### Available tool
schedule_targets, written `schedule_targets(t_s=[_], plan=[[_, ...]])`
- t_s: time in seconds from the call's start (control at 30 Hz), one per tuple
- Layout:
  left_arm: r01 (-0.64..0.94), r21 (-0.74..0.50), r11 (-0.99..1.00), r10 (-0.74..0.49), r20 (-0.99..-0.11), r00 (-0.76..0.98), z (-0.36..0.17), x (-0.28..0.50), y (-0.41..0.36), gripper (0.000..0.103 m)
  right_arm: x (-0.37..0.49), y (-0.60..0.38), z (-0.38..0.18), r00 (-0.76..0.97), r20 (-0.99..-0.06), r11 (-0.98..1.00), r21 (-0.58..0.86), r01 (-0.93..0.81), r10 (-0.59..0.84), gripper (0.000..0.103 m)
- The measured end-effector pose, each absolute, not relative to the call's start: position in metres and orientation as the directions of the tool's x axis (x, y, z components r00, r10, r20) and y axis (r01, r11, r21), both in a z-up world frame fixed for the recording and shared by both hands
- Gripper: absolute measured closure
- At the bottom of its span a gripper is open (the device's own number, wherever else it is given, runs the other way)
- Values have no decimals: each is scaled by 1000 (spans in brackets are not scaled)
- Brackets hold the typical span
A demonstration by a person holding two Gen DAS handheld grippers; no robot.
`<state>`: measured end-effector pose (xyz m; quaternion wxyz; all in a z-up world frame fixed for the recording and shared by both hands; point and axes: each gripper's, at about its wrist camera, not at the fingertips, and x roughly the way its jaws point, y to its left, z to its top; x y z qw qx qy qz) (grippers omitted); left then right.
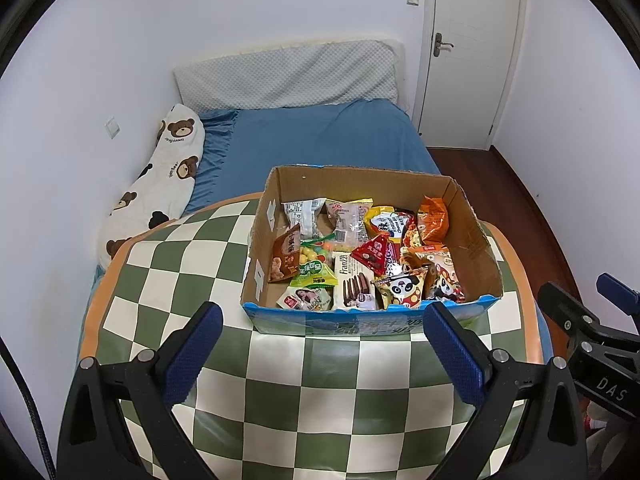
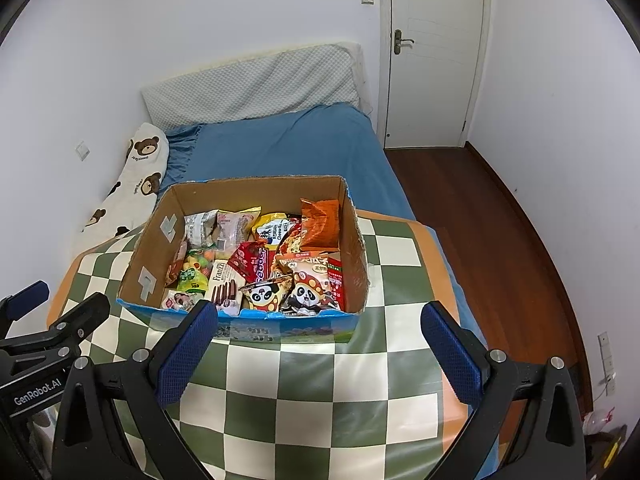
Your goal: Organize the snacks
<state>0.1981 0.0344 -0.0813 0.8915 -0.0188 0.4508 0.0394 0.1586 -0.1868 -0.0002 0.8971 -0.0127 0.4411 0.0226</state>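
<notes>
An open cardboard box [image 1: 472, 236] [image 2: 354, 256] stands on a green and white checked cloth [image 1: 312, 392] [image 2: 320, 400]. It holds several snack packets: a Franzzi biscuit pack [image 1: 354, 286] [image 2: 225, 290], panda packets [image 1: 402, 290] [image 2: 306, 294], an orange bag [image 1: 432, 218] [image 2: 320, 222], a red triangular packet [image 1: 374, 256] [image 2: 250, 258]. My left gripper [image 1: 320, 354] is open and empty, in front of the box. My right gripper [image 2: 318, 354] is open and empty, also in front of the box. The right gripper also shows at the right edge of the left wrist view [image 1: 592, 320], the left gripper at the left edge of the right wrist view [image 2: 48, 320].
A bed with a blue sheet [image 1: 320, 140] [image 2: 288, 148] lies behind the box. A bear-print pillow [image 1: 160, 184] [image 2: 132, 176] lies along the left wall. A white door [image 1: 472, 48] [image 2: 432, 52] and a dark wood floor [image 1: 508, 196] [image 2: 480, 216] are at the right.
</notes>
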Motion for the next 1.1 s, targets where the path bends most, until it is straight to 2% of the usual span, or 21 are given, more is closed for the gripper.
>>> schedule_targets(t_s=[1.1], plan=[[-78, 11, 997, 57, -788, 613, -68, 195, 37, 0, 155, -188, 9, 622, -782, 999, 8, -51, 38, 0]])
